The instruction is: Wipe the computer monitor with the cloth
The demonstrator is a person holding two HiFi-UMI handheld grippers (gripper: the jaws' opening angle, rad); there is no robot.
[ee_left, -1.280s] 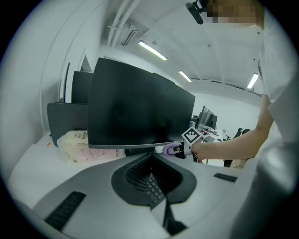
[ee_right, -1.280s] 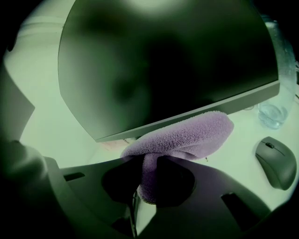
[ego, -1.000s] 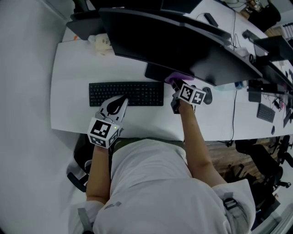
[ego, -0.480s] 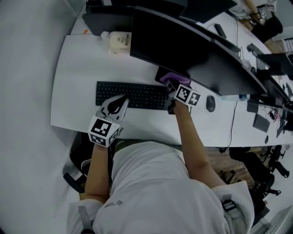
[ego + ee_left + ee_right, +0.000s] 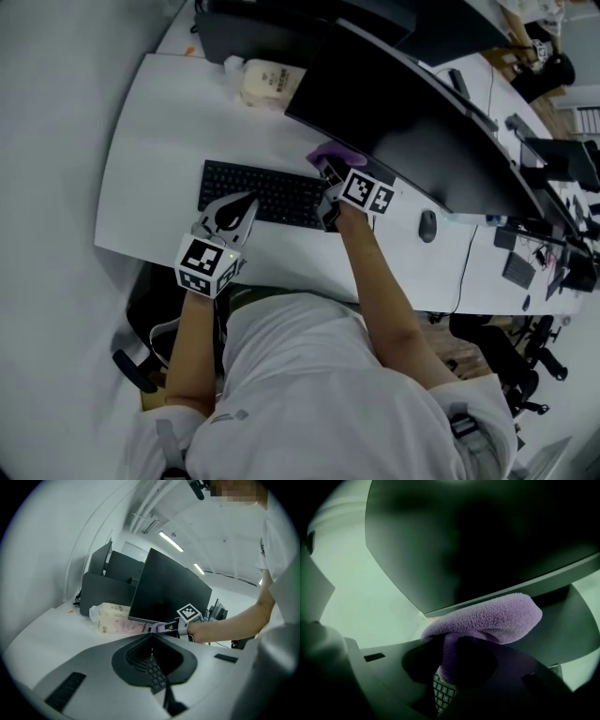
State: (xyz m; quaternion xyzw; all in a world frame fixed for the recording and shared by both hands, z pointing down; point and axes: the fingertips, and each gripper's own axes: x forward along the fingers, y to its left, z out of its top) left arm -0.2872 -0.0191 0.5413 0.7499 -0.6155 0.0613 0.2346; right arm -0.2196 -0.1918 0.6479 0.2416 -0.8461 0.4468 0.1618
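Note:
A wide black monitor (image 5: 394,103) stands along the back of the white desk (image 5: 159,141); its dark screen (image 5: 478,541) fills the right gripper view. My right gripper (image 5: 328,173) is shut on a purple cloth (image 5: 330,153), whose fuzzy fold (image 5: 487,620) sits at the screen's lower left edge. In the left gripper view the monitor (image 5: 168,590) and the cloth (image 5: 161,627) show ahead. My left gripper (image 5: 246,204) rests at the near side of the black keyboard (image 5: 262,192), jaws shut with nothing between them.
A pale pack of wipes (image 5: 267,82) lies behind the keyboard at the back left. A dark mouse (image 5: 427,225) sits to the right of my right arm. More monitors and cables (image 5: 525,141) crowd the neighbouring desks at the right. A chair base (image 5: 141,366) is below the desk's front edge.
My right gripper has carried the cloth leftward along the monitor's lower edge, toward its left corner. The head view has shifted right and tilted. The left gripper has stayed by the keyboard.

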